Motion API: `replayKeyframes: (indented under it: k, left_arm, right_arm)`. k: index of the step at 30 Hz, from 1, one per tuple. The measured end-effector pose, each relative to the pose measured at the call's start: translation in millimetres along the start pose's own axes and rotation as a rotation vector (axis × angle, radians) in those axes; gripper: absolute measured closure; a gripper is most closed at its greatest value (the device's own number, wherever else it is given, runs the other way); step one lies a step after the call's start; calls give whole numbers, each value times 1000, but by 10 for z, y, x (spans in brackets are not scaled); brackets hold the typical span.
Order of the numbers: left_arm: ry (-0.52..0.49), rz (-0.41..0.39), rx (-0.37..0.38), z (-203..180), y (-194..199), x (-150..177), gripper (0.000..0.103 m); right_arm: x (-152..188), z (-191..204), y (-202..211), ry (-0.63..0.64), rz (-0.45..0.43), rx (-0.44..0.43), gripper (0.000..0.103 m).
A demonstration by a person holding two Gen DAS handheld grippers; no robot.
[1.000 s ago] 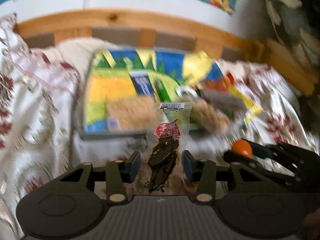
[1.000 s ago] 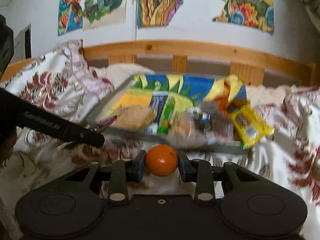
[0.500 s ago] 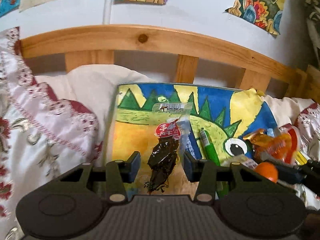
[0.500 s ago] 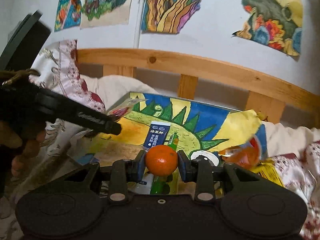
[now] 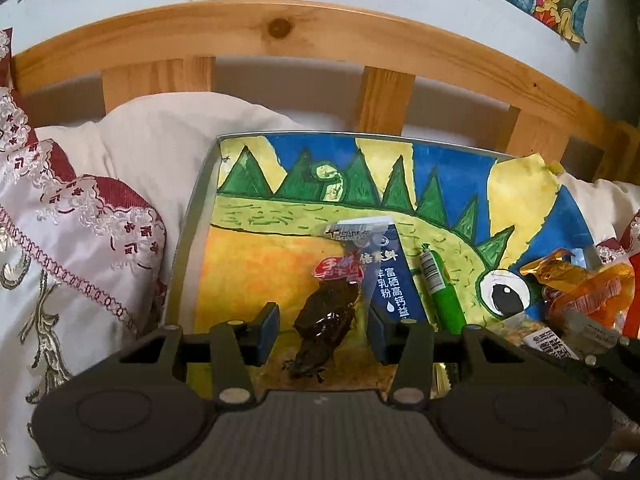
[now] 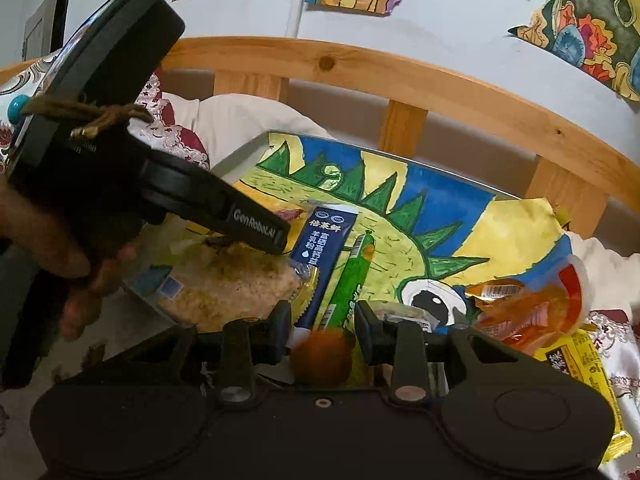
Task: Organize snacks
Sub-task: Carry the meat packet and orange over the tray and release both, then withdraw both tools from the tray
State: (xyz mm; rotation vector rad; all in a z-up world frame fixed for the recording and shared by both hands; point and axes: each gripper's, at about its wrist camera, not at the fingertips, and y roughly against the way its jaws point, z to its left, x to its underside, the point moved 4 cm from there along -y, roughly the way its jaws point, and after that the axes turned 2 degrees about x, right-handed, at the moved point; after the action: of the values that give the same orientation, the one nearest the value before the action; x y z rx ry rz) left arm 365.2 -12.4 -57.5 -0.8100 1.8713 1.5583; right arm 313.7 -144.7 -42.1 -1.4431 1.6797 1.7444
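Observation:
A metal tray [image 5: 191,240] lined with a dinosaur painting lies on the bed. My left gripper [image 5: 323,332] hangs over its near left part, shut on a clear packet of dark dried snack [image 5: 328,312] that stands upright between the pads. In the right wrist view my right gripper [image 6: 322,330] is over the tray's [image 6: 240,156] near edge. Its jaws are opening, and the small orange [image 6: 322,356] shows blurred and low between them, free of the pads. A blue sachet [image 6: 324,248], a green stick [image 6: 352,280] and a rice cracker packet [image 6: 232,280] lie on the tray.
Orange jelly packets [image 6: 528,308] and a yellow packet [image 6: 580,360] crowd the tray's right end. A wooden headboard [image 5: 320,36] runs behind the tray. An embroidered cover [image 5: 80,240] and a white pillow [image 5: 180,128] lie to the left. A hand [image 6: 80,264] holds the left gripper.
Both grippers have moved in over the tray, which now fills the views. The orange has slipped down between the right pads, which stand wider. The left gripper still carries the packet.

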Motion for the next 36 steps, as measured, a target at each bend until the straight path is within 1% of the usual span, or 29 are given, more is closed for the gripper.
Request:
replayKeyframes:
  k: [2, 4, 8, 10, 11, 13, 15, 22, 26, 33, 36]
  left_arm:
    - [8, 1, 7, 19, 21, -3, 47]
    - [31, -9, 16, 55, 73, -18, 32]
    - [85, -54, 35, 127, 241, -22, 24]
    - [102, -77, 33, 150, 336, -13, 18]
    - [113, -88, 27, 163, 396, -9, 16]
    - [137, -111, 10, 178, 518, -7, 7]
    - [159, -151, -17, 185, 661, -3, 3]
    - [89, -264, -41, 72, 1160, -5, 1]
    - [104, -326, -40, 51, 1499, 62, 1]
    - [93, -401, -67, 24, 2001, 291, 1]
    - [84, -402, -83, 1, 2174, 434, 1]
  right_arm:
    - [-5, 19, -7, 9, 0, 1, 61]
    - [-2, 29, 9, 16, -2, 3, 59]
    - [-28, -11, 140, -9, -39, 10, 44]
    - [-65, -32, 239, -25, -66, 20, 40]
    - [-90, -41, 303, -30, -82, 27, 36]
    - [-131, -49, 406, -35, -107, 39, 31]
    - [-165, -64, 509, -47, -126, 55, 25]
    - [-282, -105, 908, -112, -201, 110, 14]
    - [-280, -104, 1195, -144, -242, 128, 4]
    - [-186, -88, 1688, -192, -289, 161, 1]
    - [-130, -106, 1894, -229, -306, 176, 1]
